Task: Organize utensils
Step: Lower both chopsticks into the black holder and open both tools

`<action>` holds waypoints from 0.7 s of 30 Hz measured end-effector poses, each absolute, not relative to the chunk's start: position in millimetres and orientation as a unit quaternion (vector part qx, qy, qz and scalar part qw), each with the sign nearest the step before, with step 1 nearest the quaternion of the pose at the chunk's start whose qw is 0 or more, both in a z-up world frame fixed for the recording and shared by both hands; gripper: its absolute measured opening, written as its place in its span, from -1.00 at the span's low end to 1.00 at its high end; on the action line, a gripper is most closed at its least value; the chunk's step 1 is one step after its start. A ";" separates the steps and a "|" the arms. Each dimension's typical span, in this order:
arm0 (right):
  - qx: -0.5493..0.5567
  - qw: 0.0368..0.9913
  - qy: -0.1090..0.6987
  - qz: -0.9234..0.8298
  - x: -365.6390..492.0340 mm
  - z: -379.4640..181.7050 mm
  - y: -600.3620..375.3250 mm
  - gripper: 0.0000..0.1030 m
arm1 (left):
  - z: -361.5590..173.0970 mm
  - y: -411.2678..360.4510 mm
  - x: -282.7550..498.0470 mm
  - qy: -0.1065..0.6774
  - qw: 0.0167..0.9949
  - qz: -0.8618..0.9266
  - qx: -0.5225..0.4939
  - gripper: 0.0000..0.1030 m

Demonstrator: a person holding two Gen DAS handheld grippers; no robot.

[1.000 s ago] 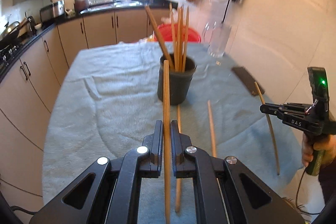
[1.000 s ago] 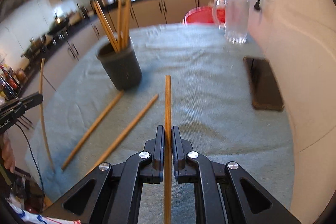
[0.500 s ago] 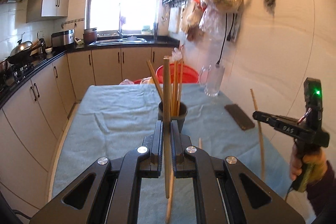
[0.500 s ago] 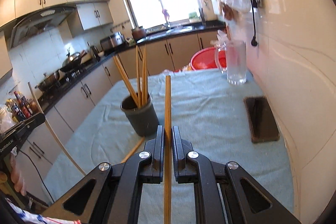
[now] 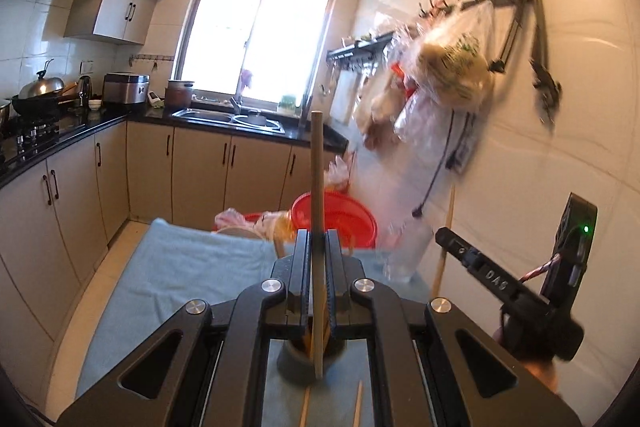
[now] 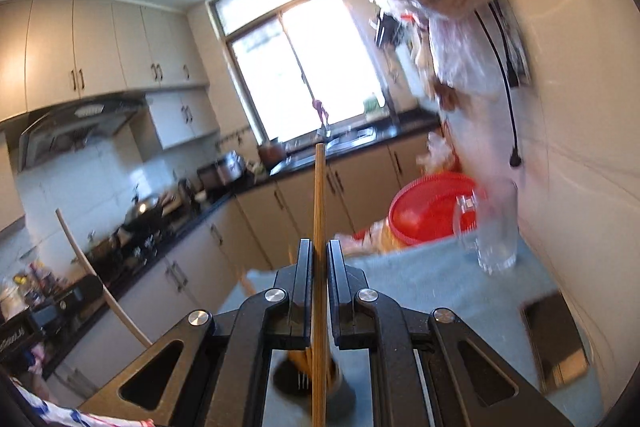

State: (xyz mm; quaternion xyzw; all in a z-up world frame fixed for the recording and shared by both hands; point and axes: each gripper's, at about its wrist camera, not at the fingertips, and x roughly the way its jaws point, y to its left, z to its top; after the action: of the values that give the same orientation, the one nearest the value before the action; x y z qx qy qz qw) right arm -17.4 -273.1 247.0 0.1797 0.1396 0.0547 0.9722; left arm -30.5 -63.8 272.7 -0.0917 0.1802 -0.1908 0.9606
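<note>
My left gripper is shut on a wooden chopstick that stands upright, its lower end over the dark utensil cup below the jaws. My right gripper is shut on another wooden chopstick, also upright over the same cup, which holds several chopsticks. Two loose chopsticks lie on the blue-grey cloth in front of the cup. The right gripper also shows in the left wrist view, and the left one in the right wrist view.
A glass mug and a red basin stand at the table's far end. A dark phone lies near the right wall. Plastic bags hang from wall hooks. Kitchen cabinets run along the left.
Both grippers have tilted up and moved in over the cup, each keeping its chopstick. The table has dropped low in both views and the cup now sits under the jaws.
</note>
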 end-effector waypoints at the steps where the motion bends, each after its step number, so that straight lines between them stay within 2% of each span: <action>1: 0.183 0.973 0.134 0.051 -7.6 248.7 -271.4 -0.87 | 273.3 -65.8 -21.0 0.178 0.961 -0.188 -0.094 -0.88; 9: 0.228 0.965 0.123 0.034 55.8 227.0 -268.5 -0.87 | 249.4 -82.7 34.9 0.194 0.962 -0.172 -0.091 -0.88; 21: 0.190 0.969 0.156 0.027 64.1 188.8 -252.2 -0.87 | 199.1 -92.4 58.3 0.243 0.954 -0.155 -0.079 -0.88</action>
State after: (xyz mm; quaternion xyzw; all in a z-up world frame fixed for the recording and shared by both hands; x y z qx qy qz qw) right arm 64.0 -252.2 188.8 0.1897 0.1558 0.0272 0.9690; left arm 58.3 -92.4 199.1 -0.0787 0.2428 -0.1554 0.9543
